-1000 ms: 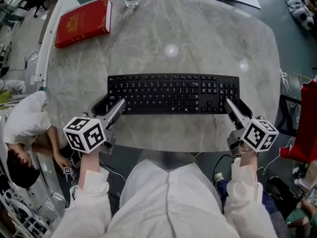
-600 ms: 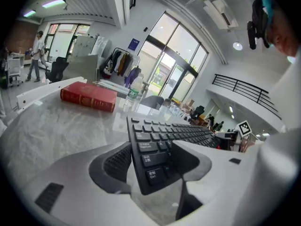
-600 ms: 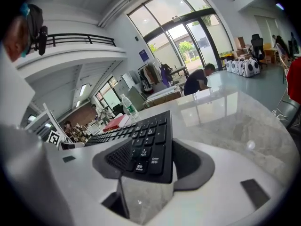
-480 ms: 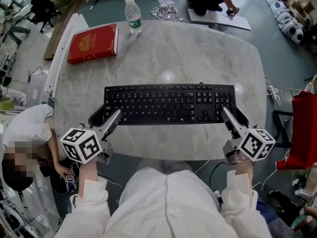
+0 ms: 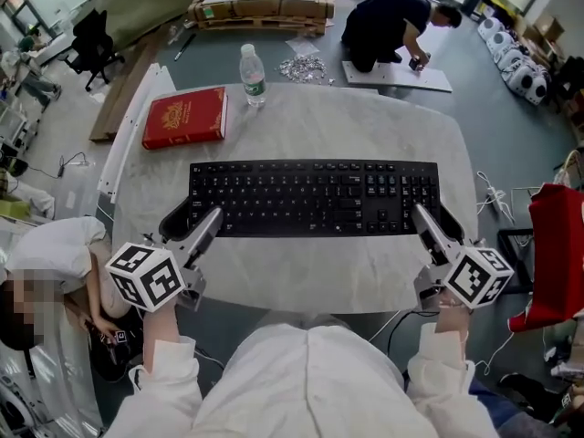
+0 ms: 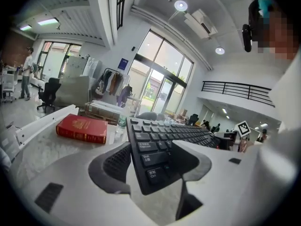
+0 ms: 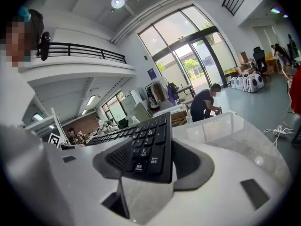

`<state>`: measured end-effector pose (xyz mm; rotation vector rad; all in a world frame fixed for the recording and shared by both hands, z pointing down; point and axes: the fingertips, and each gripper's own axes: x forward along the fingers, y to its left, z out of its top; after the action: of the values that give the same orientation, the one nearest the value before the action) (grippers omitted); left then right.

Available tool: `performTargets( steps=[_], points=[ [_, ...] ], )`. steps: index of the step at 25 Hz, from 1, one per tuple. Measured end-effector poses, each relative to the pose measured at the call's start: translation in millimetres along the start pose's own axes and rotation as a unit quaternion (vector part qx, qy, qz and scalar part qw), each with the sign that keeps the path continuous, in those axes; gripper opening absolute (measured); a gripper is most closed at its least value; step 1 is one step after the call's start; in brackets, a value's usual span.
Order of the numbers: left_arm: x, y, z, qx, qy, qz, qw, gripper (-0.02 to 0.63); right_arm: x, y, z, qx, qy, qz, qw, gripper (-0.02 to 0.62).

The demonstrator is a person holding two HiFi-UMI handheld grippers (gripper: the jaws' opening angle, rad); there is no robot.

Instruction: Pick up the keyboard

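Note:
A long black keyboard (image 5: 315,198) hangs level over the grey marble table (image 5: 301,117), held at both ends. My left gripper (image 5: 187,215) is shut on its left end, and my right gripper (image 5: 436,215) is shut on its right end. In the left gripper view the keyboard (image 6: 160,145) runs out between the two padded jaws of the left gripper (image 6: 150,166), with the table top showing beneath it. The right gripper view shows the number-pad end of the keyboard (image 7: 146,149) clamped in the right gripper (image 7: 150,164).
A red book (image 5: 184,118) lies at the table's far left, with a plastic water bottle (image 5: 252,75) standing beside it at the far edge. A person (image 5: 392,26) crouches on the floor beyond the table. Another person (image 5: 46,272) is low at my left.
The keyboard has come up off the table with both grippers still clamped on its ends. The head view has pulled back, so more of the floor and the far room shows.

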<state>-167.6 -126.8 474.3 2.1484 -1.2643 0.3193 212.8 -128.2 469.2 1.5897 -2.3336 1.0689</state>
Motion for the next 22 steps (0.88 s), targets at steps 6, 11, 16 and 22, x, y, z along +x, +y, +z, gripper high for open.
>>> performTargets(
  steps=[6, 11, 16, 22],
  points=[
    [-7, -3, 9, 0.003, -0.034, -0.017, 0.9993, 0.265, -10, 19, 21, -0.022, -0.044, 0.024, 0.998, 0.275],
    [-26, -8, 23, 0.003, -0.055, -0.024, 0.9982, 0.265, -22, 41, 31, -0.043, -0.061, 0.031, 0.997, 0.275],
    [-18, -8, 21, 0.021, -0.067, -0.020, 0.9974, 0.265, -19, 32, 25, -0.047, -0.078, 0.021, 0.996, 0.275],
    [-15, -4, 21, 0.023, -0.075, -0.030, 0.9965, 0.265, -17, 34, 22, -0.045, -0.089, 0.024, 0.995, 0.275]
  ],
)
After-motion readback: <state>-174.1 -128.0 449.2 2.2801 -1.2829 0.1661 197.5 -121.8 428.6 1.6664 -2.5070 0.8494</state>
